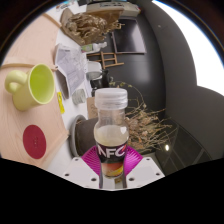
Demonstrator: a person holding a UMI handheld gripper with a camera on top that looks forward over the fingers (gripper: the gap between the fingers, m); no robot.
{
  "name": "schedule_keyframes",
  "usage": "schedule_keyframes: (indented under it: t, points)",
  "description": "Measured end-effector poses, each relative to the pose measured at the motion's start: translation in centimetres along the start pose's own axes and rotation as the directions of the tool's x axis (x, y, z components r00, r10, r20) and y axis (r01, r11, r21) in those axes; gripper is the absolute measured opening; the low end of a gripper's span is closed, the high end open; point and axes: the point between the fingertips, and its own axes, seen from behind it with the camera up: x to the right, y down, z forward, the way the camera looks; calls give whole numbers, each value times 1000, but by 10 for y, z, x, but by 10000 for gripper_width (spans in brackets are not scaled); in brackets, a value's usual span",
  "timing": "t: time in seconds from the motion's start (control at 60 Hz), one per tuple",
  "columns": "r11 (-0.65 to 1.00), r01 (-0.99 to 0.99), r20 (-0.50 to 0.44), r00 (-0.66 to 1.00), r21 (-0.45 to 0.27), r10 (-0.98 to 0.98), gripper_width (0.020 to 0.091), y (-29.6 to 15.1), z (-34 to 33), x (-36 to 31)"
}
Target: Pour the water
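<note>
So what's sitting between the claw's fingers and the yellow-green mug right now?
In the gripper view, the claw is shut on a bottle with a white cap. Between it and the mug lies bare tabletop with a red disc.

you have one gripper [112,172] in view, its two fingers closed on one bottle [110,128] with a white cap. you can count one yellow-green cup [32,86] off to the side on the table [25,120], and one round red coaster [35,141] nearer to you. two clumps of dried brown plant stuff show: one [150,125] just beside the bottle, one [88,25] well beyond it.
</note>
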Motion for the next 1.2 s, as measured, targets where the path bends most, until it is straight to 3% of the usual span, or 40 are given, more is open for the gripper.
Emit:
schedule_keyframes:
  t: [0.233, 0.383, 0.483, 0.6, 0.767, 0.983, 1.2]
  points:
    - [928, 351, -54, 936, 125, -347, 257, -43, 7, -36]
    - [929, 347, -39, 938, 128, -345, 257, -48, 6, -42]
    - [971, 217, 17, 975, 104, -219, 259, -46, 5, -42]
    - [977, -212, 163, 964, -7, 210, 258, -39, -2, -47]
    - [695, -686, 305, 629, -216, 715, 257, -45, -14, -74]
    - [367, -846, 314, 254, -386, 915, 259, -49, -19, -123]
    - [272, -858, 273, 162, -435, 948, 262, -38, -13, -154]
